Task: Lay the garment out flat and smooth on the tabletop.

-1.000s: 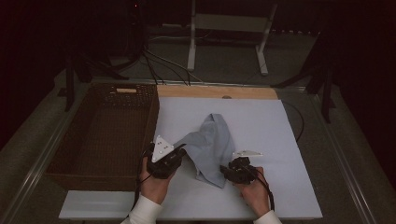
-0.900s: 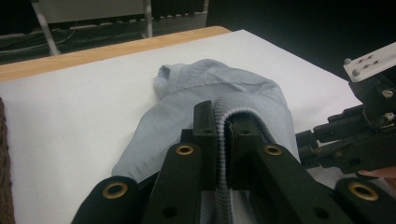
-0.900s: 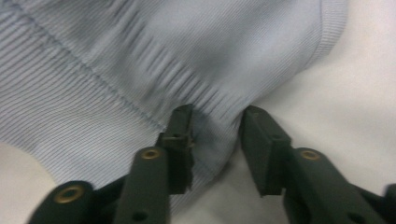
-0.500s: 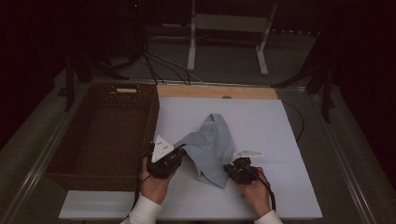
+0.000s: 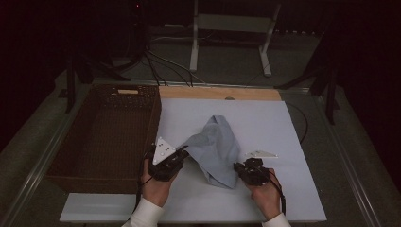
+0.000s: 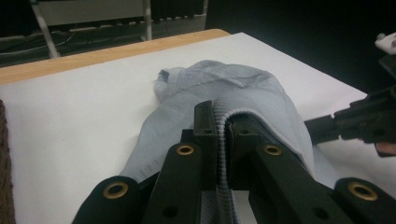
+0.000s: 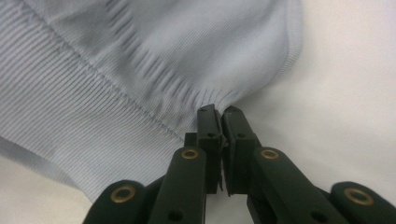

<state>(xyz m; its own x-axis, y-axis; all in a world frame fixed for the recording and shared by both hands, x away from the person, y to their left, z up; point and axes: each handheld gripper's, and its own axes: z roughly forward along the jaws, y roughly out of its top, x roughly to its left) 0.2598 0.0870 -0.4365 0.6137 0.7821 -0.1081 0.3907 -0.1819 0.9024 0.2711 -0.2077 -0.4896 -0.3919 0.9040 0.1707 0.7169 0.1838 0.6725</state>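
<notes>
We see a pale blue knit garment (image 5: 215, 149) lying crumpled on the white table top, just beside the near end of the brown wicker basket. It is bunched into a loose, raised heap, narrower at the far end and spreading toward us. In the left gripper view its ribbed hem (image 6: 223, 140) stands up as a thin folded ridge, pinched and lifted. In the right gripper view the fine ribbing puckers at its near edge (image 7: 205, 100)

Pale blue ribbed garment (image 5: 217, 149); white table (image 5: 283, 123); brown woven basket (image 5: 108, 127); black jaws
</notes>
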